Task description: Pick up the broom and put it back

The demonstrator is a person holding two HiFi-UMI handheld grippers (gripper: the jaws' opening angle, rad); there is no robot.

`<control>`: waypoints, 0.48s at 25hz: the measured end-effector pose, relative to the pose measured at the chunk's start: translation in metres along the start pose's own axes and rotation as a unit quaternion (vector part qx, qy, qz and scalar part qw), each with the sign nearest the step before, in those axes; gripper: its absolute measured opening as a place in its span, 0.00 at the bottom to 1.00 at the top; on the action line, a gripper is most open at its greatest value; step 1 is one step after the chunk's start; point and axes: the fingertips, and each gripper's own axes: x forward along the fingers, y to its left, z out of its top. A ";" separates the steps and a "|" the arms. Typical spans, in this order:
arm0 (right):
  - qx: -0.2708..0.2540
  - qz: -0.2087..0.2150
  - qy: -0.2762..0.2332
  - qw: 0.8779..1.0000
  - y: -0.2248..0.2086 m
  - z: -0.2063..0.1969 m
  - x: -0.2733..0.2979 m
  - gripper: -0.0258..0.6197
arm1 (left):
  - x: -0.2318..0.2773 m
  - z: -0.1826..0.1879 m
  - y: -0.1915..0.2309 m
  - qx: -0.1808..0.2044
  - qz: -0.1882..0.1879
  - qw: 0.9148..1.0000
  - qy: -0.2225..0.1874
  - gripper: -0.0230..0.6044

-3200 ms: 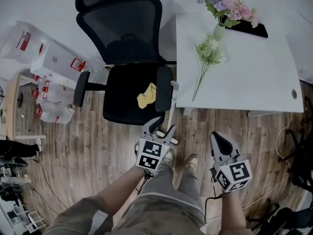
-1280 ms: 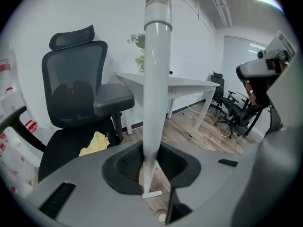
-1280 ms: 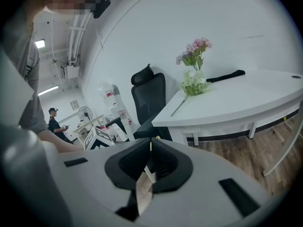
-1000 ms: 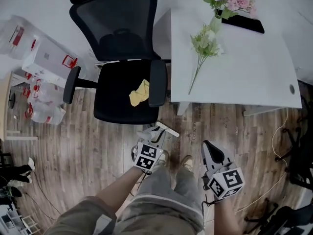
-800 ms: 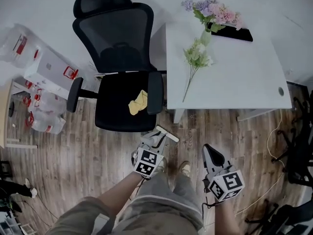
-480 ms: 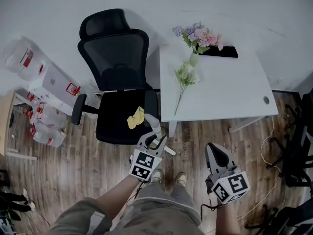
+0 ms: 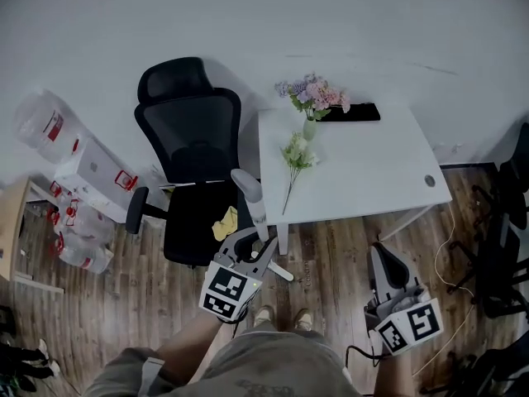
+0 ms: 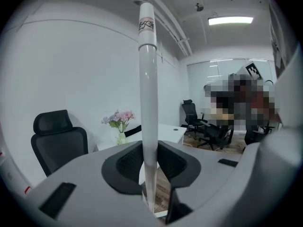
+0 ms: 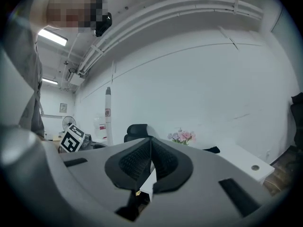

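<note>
White broom handle (image 8: pixel 147 79) lifted clear, pick-up done.
Your left gripper (image 8: pixel 150 161) clamps it upright by the desk (image 7: pixel 364 164) corner; right gripper (image 9: pixel 150 161) jaws together, empty. Putting back remains.

Left gripper (image 7: pixel 253 251), on a bare forearm reaching forward, has its jaws clamped on the upright broom handle (image 8: pixel 147 79); right gripper (image 7: pixel 383 259), held alongside and pointing forward, has its jaws together.

The broom handle (image 8: pixel 147 79) is smooth, glossy white, perhaps plastic or painted metal. The floor (image 7: pixel 99 304) shows matt wood-grain planks; the table (image 7: pixel 372 172) is matt white; the chair (image 7: pixel 188 131) back looks black mesh.
</note>
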 end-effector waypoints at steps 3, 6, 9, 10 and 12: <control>-0.002 -0.003 -0.011 1.000 -0.006 0.013 -0.009 0.09 | -0.007 0.019 -0.007 0.005 0.002 1.000 -0.017 0.19; -0.001 -0.009 -0.015 1.000 -0.011 0.017 -0.014 0.09 | -0.007 0.029 -0.012 0.003 0.003 1.000 -0.025 0.19; 0.001 -0.009 -0.011 1.000 -0.014 0.015 -0.014 0.09 | -0.005 0.033 -0.015 -0.001 0.000 1.000 -0.024 0.19; 0.001 -0.009 -0.011 1.000 -0.015 0.014 -0.014 0.09 | -0.004 0.033 -0.017 -0.002 -0.001 1.000 -0.024 0.19; 0.003 -0.008 -0.010 1.000 -0.015 0.012 -0.015 0.09 | -0.004 0.033 -0.018 -0.005 0.001 1.000 -0.022 0.19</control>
